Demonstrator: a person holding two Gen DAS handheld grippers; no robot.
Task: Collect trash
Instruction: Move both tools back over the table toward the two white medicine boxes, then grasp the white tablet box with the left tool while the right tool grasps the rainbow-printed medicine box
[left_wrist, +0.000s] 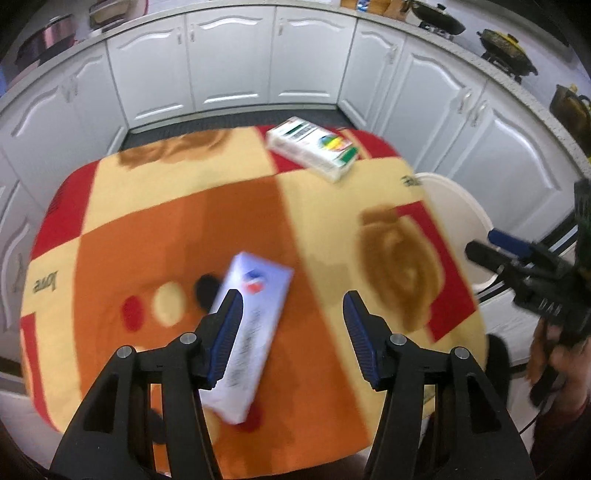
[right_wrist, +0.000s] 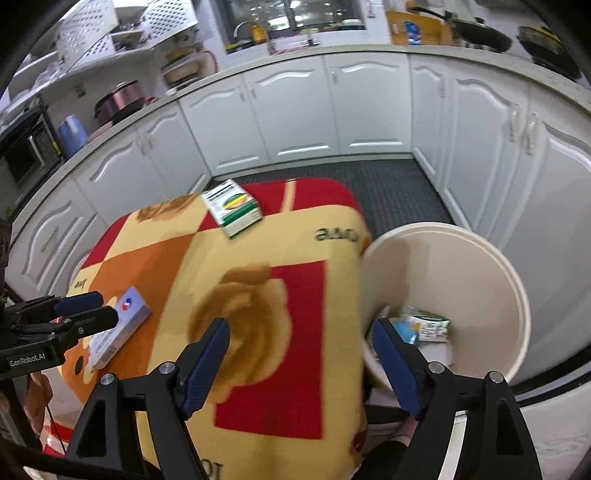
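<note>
Two grippers: both with fingers apart, nothing clamped.
Left gripper (left_wrist: 293, 314): above the pale lilac box (left_wrist: 251, 332), which lies flat on the blanket-covered table (left_wrist: 177, 229).
Right gripper (right_wrist: 299, 339): over the table edge beside the cream bin (right_wrist: 517, 295).
Bin contents: a green-and-white carton (right_wrist: 430, 325).
Far table end: green-and-white box (right_wrist: 232, 206), well apart from both grippers.

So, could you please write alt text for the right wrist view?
The open right gripper hovers over a patterned tablecloth beside a cream bin holding cartons; a green box and a white box remain on the table.
</note>
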